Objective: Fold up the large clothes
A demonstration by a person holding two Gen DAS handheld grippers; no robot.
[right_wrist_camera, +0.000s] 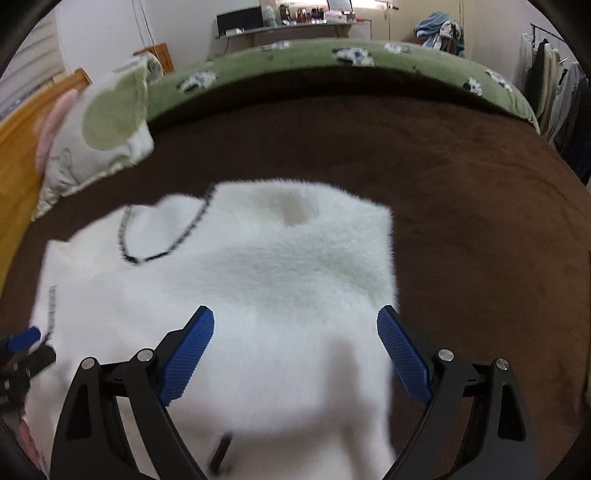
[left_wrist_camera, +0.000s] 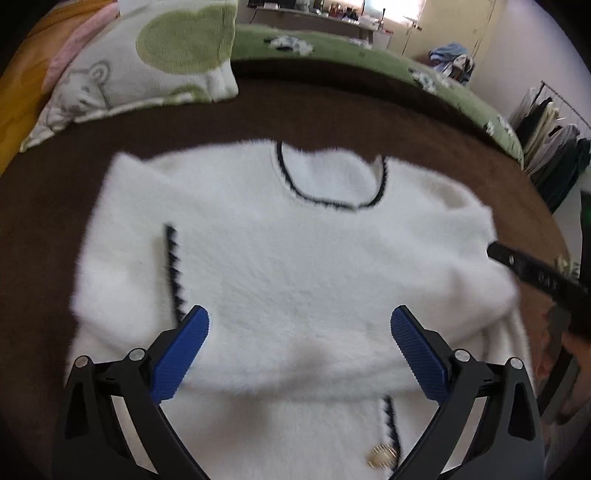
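A fluffy white sweater with black neckline trim lies partly folded on a brown blanket; its lower part is doubled up over the body. My left gripper is open and empty, hovering over the fold's near edge. My right gripper is open and empty above the sweater's right half. The right gripper's black finger shows at the right edge of the left wrist view. A gold button sits on the trimmed edge near me.
The brown blanket covers the bed, with a green patterned quilt beyond it. A white and green pillow lies at the back left. Clothes hang on a rack at the right. A cluttered desk stands behind.
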